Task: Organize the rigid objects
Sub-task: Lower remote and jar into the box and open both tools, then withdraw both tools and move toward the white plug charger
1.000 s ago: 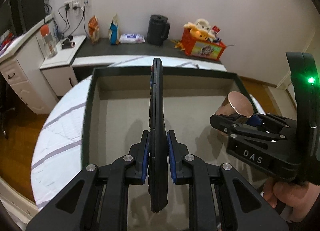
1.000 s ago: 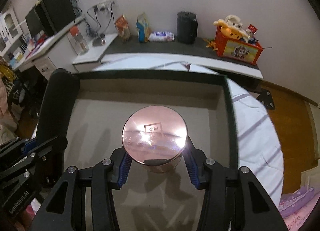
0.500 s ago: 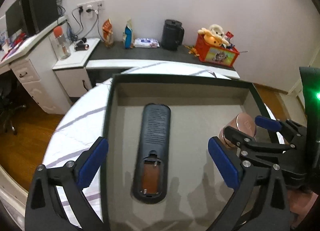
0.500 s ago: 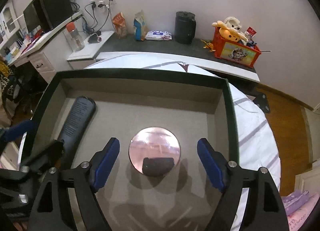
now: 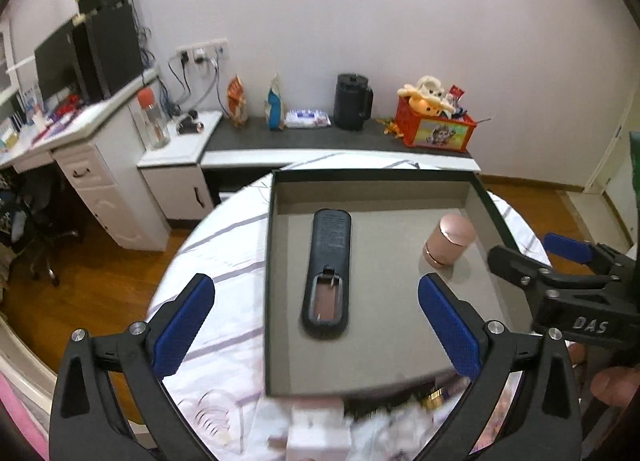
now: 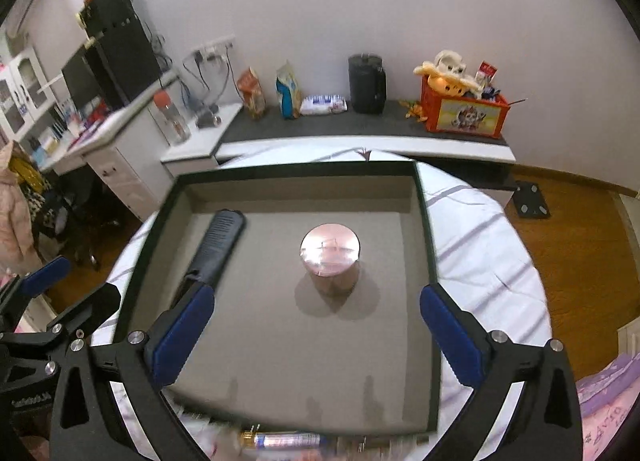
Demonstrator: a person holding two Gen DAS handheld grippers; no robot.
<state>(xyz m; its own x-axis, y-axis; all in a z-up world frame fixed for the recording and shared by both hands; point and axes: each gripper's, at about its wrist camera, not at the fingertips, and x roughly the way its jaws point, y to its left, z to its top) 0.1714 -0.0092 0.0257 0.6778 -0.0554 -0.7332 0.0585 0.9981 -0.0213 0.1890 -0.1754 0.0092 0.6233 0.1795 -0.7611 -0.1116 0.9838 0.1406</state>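
Note:
A black remote (image 5: 328,265), back side up with its battery bay uncovered, lies in the left half of a dark-rimmed grey box (image 5: 376,185). A rose-gold round jar (image 5: 448,241) stands upright in the box's right half. My left gripper (image 5: 316,289) hovers open above the remote, touching nothing. In the right wrist view the jar (image 6: 330,257) sits below my right gripper (image 6: 317,293), whose jaws are opening with nothing pressed between the pads. The remote (image 6: 218,245) lies left of it in the box (image 6: 296,189). Each gripper shows in the other's view: the right gripper (image 5: 524,249), the left gripper (image 6: 86,279).
The box rests on a round table with a white striped cloth (image 5: 224,245). Blurred white clutter (image 5: 316,429) and a battery (image 6: 280,441) lie by the box's near edge. Behind stand a low shelf with a black kettle (image 5: 352,107) and an orange toy crate (image 5: 436,133), and a desk (image 5: 80,133).
Both grippers let go: the left released the remote, the right the jar. Both jaws spread wide, and both grippers pulled back and rose above the box.

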